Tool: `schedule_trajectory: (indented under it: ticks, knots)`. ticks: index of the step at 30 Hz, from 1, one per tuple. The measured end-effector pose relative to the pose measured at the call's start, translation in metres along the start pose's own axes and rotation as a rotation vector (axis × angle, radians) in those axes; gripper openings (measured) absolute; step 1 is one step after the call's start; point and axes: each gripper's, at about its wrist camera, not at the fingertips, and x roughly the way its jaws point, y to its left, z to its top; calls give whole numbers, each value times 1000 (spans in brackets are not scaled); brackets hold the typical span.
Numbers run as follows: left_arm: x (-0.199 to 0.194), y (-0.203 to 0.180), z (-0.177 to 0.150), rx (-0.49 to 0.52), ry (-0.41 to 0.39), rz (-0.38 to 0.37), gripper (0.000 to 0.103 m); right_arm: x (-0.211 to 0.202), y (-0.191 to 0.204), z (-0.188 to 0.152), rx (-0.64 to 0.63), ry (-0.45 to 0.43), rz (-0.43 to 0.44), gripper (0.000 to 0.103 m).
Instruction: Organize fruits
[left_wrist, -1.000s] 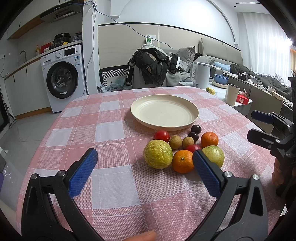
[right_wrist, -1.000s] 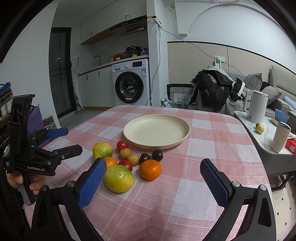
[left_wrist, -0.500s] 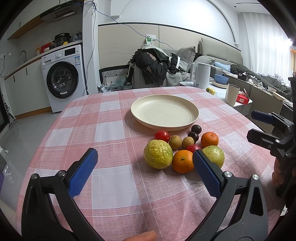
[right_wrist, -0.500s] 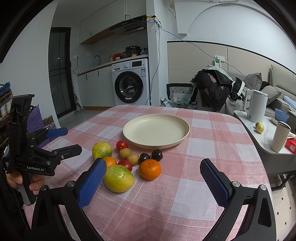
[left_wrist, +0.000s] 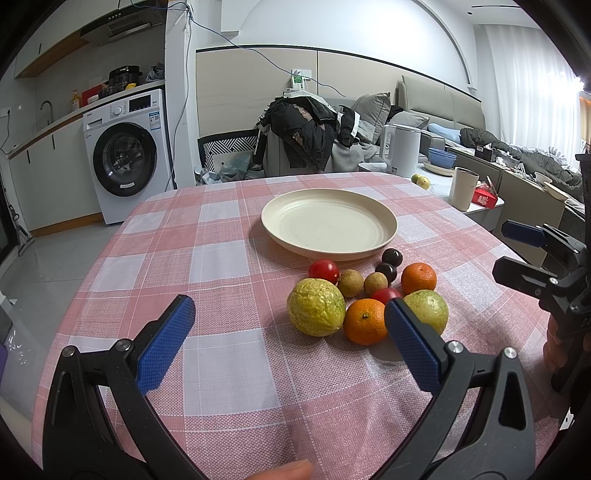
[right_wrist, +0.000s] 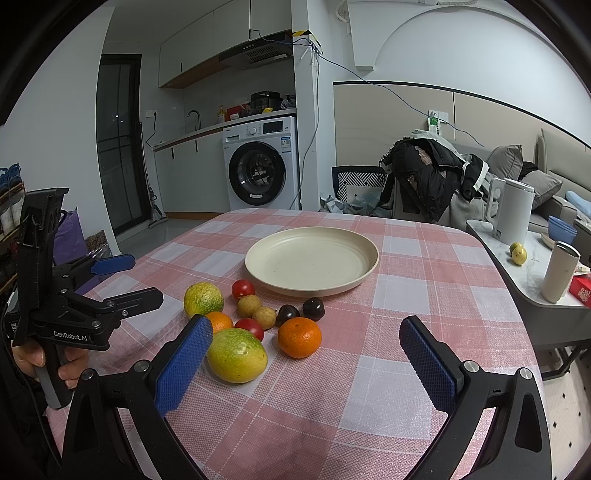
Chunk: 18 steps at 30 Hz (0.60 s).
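Note:
A cluster of fruit lies on the pink checked tablecloth in front of an empty cream plate (left_wrist: 328, 221) (right_wrist: 312, 258). It holds two yellow-green fruits (left_wrist: 316, 307) (right_wrist: 236, 355), two oranges (left_wrist: 365, 321) (right_wrist: 299, 338), two red tomatoes (left_wrist: 324, 270), two tan longans (right_wrist: 264, 317) and two dark plums (right_wrist: 313, 308). My left gripper (left_wrist: 291, 334) hovers open just short of the cluster, nothing between its fingers. My right gripper (right_wrist: 308, 356) is open too, near the table's right side, with an orange and a green fruit ahead of it.
The round table's edge (left_wrist: 110, 251) drops to a tiled floor with a washing machine (left_wrist: 127, 155) behind. A low side table (right_wrist: 532, 273) with a kettle, cup and bowls stands at the right. A chair draped in clothes (right_wrist: 424, 184) sits beyond the table.

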Motion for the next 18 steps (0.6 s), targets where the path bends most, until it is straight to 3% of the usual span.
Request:
schedule_trajectory:
  ticks: [18]
  knots:
    - [-1, -1, 0, 2, 5, 3, 102, 10, -5, -3, 19, 55, -33, 103]
